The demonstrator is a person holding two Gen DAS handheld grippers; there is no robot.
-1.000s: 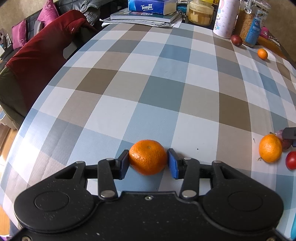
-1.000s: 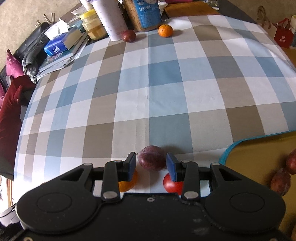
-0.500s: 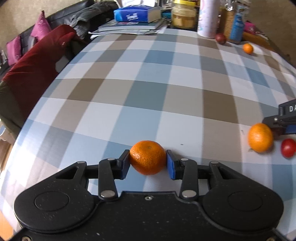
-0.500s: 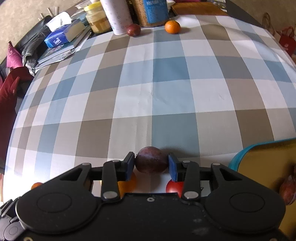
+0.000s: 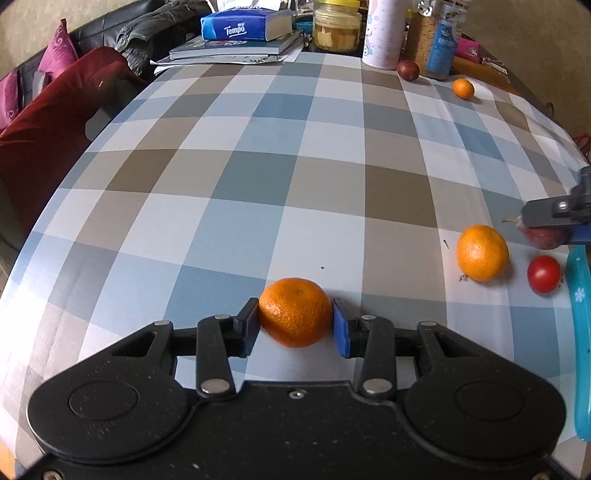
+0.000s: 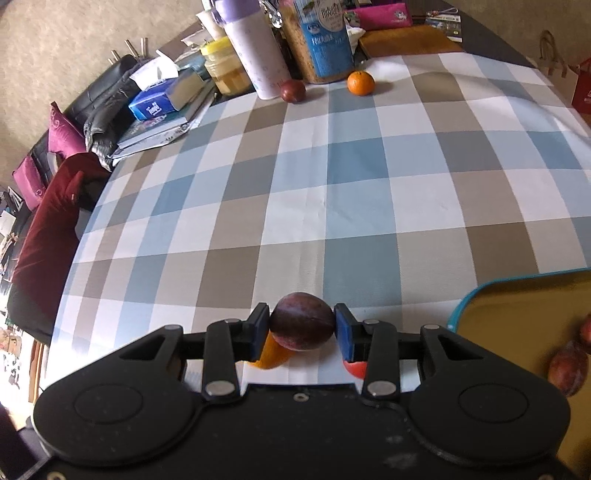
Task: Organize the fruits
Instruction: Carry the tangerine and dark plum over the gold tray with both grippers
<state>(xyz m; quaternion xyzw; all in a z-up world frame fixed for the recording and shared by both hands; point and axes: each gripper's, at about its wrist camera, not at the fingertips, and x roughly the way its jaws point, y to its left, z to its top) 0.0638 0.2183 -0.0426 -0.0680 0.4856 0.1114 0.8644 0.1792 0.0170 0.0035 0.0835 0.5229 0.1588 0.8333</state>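
My left gripper (image 5: 295,325) is shut on a tangerine (image 5: 295,312) and holds it just above the checked tablecloth. My right gripper (image 6: 301,328) is shut on a dark purple plum (image 6: 302,326), lifted above the cloth; it shows at the right edge of the left wrist view (image 5: 554,218). A second tangerine (image 5: 482,253) and a small red tomato (image 5: 543,274) lie on the cloth below it. A yellow tray with a teal rim (image 6: 517,306) at the right holds two plums (image 6: 567,367). A far plum (image 6: 293,90) and a small tangerine (image 6: 361,82) lie at the back.
Jars, a white tumbler (image 6: 255,55), a cereal canister (image 6: 319,40), a tissue pack (image 5: 240,26) and stacked books (image 5: 236,48) line the far edge. A dark red cushion (image 5: 55,122) and a sofa lie beyond the table's left edge.
Both grippers have risen and tilted while keeping their fruit. The right gripper has moved up and right from the tangerine and tomato, toward the tray.
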